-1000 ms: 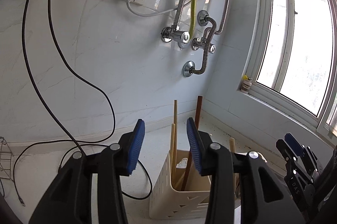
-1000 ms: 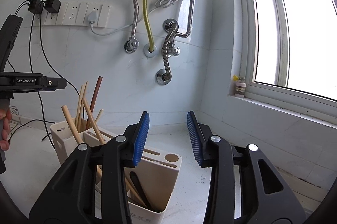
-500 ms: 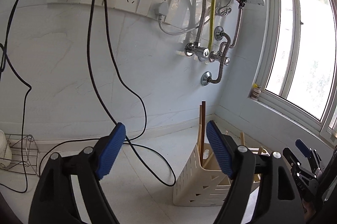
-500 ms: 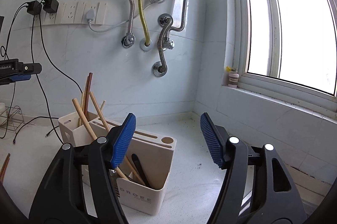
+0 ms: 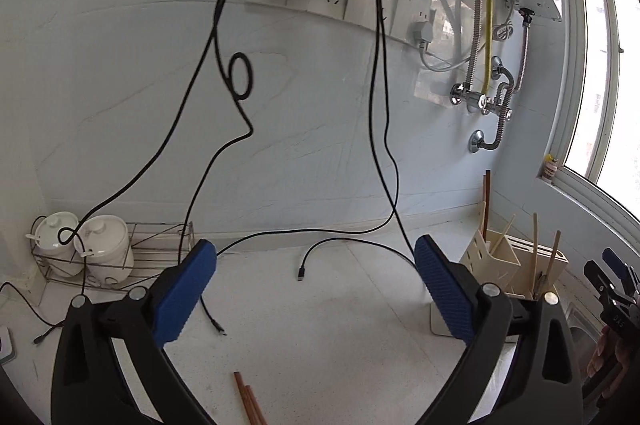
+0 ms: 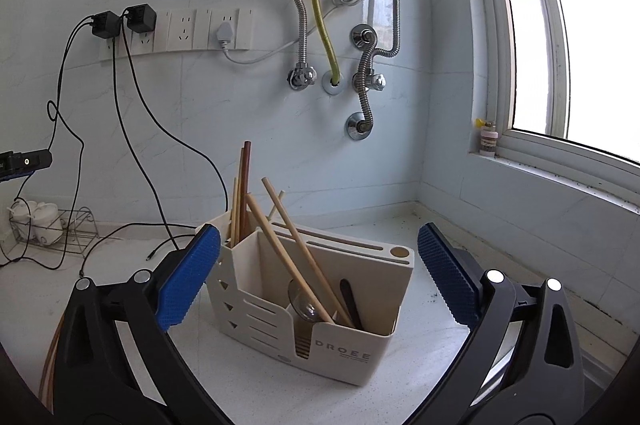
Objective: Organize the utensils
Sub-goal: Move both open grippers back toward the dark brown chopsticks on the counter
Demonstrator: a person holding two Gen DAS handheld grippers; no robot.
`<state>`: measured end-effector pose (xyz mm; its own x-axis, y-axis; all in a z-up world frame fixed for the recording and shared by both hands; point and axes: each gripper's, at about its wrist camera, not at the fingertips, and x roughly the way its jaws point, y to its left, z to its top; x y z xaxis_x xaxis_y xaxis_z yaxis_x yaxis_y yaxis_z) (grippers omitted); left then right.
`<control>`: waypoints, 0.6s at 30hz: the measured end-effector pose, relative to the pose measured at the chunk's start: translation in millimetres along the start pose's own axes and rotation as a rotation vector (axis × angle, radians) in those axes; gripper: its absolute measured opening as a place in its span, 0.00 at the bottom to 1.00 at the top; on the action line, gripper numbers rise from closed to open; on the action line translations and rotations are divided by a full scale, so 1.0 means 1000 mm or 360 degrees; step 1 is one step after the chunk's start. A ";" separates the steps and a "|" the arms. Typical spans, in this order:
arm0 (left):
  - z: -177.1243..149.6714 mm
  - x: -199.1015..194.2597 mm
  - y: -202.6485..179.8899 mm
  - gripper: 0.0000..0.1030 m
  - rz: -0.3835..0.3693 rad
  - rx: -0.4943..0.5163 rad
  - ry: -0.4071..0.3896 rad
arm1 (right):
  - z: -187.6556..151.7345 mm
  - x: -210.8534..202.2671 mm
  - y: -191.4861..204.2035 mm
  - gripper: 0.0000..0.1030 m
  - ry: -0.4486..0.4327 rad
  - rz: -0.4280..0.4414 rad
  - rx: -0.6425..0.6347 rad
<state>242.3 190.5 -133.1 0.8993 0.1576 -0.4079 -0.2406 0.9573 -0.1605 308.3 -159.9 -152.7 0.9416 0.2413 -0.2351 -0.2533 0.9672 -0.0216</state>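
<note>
Cream holder (image 6: 320, 309) standing on the white tabletop (image 6: 420, 357) near its back right corner, by the window. Marked DROEE on the front, slotted on the side, split into compartments. Pale chopsticks (image 6: 288, 249) leaning crosswise in it, one dark brown stick (image 6: 245, 185) upright at the back, a spoon (image 6: 306, 305) and a black handle (image 6: 352, 301) in the front compartment. Two brown chopsticks (image 5: 248, 401) lying loose near the tabletop's front edge. Left tool (image 5: 316, 293) opening, nothing between the jaws. Right tool (image 6: 320, 277) opening too, wide before the holder, pads clear of it.
</note>
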 end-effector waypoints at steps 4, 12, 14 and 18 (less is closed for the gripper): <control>-0.009 -0.011 0.026 0.95 0.0078 -0.0056 0.0084 | 0.001 -0.001 0.012 0.92 0.0025 0.0052 -0.0007; -0.047 -0.014 0.058 0.95 0.0150 -0.0155 0.0398 | -0.002 -0.003 0.041 0.92 0.0096 0.0161 -0.0029; -0.060 -0.009 0.062 0.95 0.0165 -0.0170 0.0499 | -0.003 -0.004 0.047 0.92 0.0109 0.0180 -0.0039; -0.087 0.007 0.066 0.95 0.0222 -0.0154 0.0722 | -0.003 -0.006 0.056 0.92 0.0124 0.0205 -0.0057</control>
<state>200.8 233.6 -224.1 0.6111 0.1405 -0.7790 -0.3998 0.9042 -0.1505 287.7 -107.2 -155.6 0.8810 0.3550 -0.3128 -0.3800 0.9248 -0.0206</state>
